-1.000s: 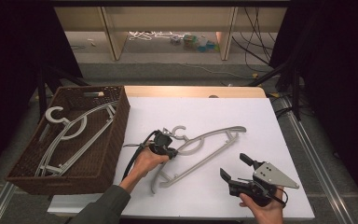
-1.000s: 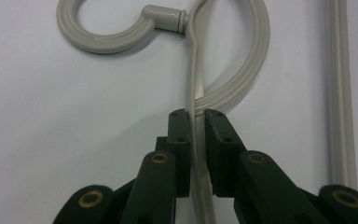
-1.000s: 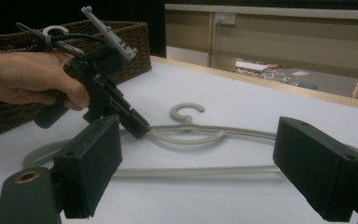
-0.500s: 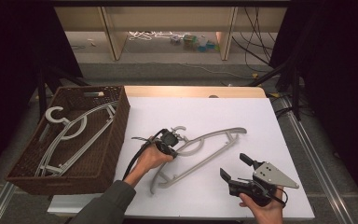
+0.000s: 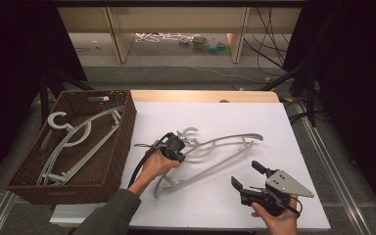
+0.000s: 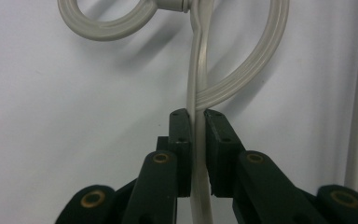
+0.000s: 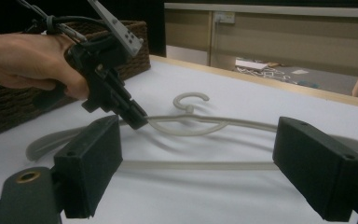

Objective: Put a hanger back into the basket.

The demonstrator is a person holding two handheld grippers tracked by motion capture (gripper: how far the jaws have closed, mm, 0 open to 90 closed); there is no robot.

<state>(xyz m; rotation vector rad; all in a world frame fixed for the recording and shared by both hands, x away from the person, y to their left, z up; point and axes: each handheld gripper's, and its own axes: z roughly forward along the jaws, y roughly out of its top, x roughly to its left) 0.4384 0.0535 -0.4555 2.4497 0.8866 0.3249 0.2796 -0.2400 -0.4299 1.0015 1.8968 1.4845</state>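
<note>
In the left gripper view the hanger [image 6: 200, 79] runs off the top edge, its hook [image 6: 102, 28] cropped, and its arm passes out of sight between the left tongs [image 6: 196, 126]. In the high view, small items on the far floor [image 5: 200, 44] are too small to identify. The basket [image 7: 9, 107] is blurred in the right gripper view.

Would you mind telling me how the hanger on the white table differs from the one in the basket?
The hanger on the table lies on the bare white surface, pinched near its hook by the left hand-held gripper; the hanger in the basket rests inside the wicker basket, untouched. Both are pale grey plastic with a curled hook.
</note>
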